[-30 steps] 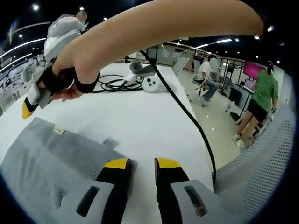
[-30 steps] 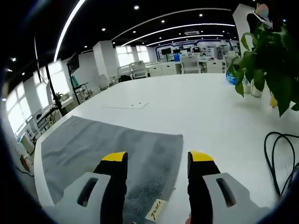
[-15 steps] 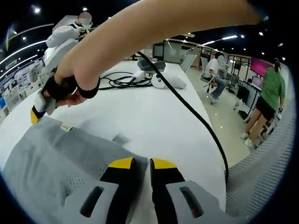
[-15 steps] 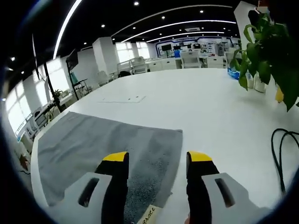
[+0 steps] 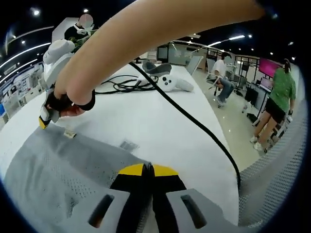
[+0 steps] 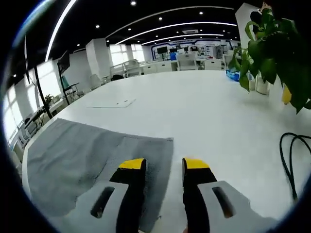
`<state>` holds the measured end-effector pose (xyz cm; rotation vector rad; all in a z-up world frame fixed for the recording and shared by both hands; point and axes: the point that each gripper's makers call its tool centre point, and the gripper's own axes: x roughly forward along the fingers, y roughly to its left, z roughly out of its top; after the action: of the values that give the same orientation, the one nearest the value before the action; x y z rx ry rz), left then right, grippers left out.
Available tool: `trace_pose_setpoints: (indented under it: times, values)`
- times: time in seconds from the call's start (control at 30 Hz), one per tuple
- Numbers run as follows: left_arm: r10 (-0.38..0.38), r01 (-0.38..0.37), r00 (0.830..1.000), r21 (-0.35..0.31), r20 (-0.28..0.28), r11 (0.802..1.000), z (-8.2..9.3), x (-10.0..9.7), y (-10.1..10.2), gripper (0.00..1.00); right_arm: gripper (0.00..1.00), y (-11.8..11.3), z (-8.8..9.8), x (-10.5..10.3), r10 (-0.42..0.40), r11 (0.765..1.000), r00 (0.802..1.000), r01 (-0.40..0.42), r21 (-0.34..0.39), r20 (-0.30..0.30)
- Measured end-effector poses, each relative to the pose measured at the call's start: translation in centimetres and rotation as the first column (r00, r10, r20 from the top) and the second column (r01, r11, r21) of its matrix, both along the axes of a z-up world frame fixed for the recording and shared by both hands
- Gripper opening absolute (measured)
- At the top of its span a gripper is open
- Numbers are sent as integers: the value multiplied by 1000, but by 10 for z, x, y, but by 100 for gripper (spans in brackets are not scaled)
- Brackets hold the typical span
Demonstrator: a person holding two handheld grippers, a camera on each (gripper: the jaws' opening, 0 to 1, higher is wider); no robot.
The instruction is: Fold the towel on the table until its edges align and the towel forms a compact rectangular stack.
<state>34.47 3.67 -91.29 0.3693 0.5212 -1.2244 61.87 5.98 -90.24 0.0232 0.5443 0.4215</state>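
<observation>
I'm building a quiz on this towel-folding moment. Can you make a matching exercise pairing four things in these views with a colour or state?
Things:
1. towel
2. left hand-held gripper
3. cable
4. plant

Colour or state:
a. black, running across the white table
b. green leaves, at the table's far side
c. grey, lying flat
d. jaws shut at the towel's edge

Pairs: 1-c, 2-d, 3-a, 4-b

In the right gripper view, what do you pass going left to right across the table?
Grey towel → right claw at the towel's corner → bare white table → black cable, with the green plant above it.
</observation>
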Motion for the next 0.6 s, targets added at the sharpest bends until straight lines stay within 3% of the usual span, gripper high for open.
trace_pose_setpoints:
  times: [0.13, 0.23, 0.33, 0.5, 0.6]
  values:
    - [2, -2, 1000, -7, 13, 1000, 0, 0, 0, 4, 21, -7, -6, 11, -1, 1000, 1000, 2, -26, 15]
    - [-16, 17, 999, -6, 42, 1000, 0, -1, 0, 4, 22, -6, -12, 15, 5, 999, 1000, -5, -42, 20]
    - [-27, 27, 998, -2, 54, 1000, -1, -1, 0, 4, 18, -1, -11, 17, 60, 995, 997, -56, -87, 53]
    - [-19, 18, 998, 6, 68, 1000, -1, -2, -1, 4, 3, 9, -7, 9, 64, 998, 996, -62, -28, 59]
    - [-6, 6, 998, 5, 68, 1000, -1, -2, -1, 4, 0, 10, -3, 7, 57, 998, 997, -56, -26, 51]
